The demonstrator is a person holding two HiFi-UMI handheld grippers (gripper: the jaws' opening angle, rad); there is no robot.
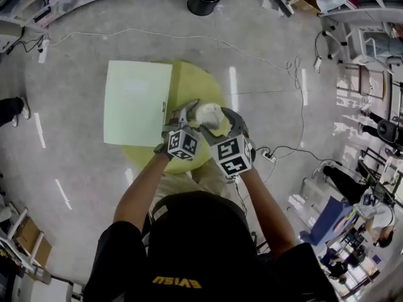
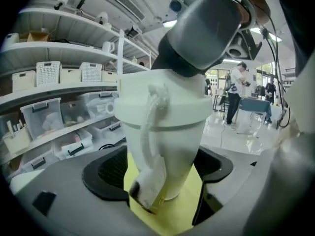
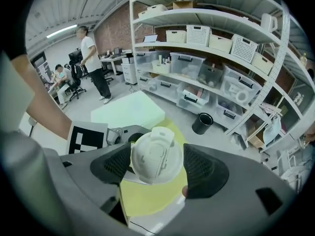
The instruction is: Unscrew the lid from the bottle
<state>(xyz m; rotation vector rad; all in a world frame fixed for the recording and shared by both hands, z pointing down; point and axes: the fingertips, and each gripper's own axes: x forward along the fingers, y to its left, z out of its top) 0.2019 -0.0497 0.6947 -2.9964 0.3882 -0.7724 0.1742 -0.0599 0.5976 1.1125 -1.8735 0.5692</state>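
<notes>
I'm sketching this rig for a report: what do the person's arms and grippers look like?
The left gripper and right gripper are grey, with black mesh-textured pads; each carries a cube of black-and-white square markers. The person wears a black short-sleeved shirt.

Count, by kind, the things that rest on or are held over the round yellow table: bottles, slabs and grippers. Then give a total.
Bottles: 1, the white bottle
Slabs: 1, the pale green slab
Grippers: 2, the left gripper and the right gripper
Total: 4
</notes>
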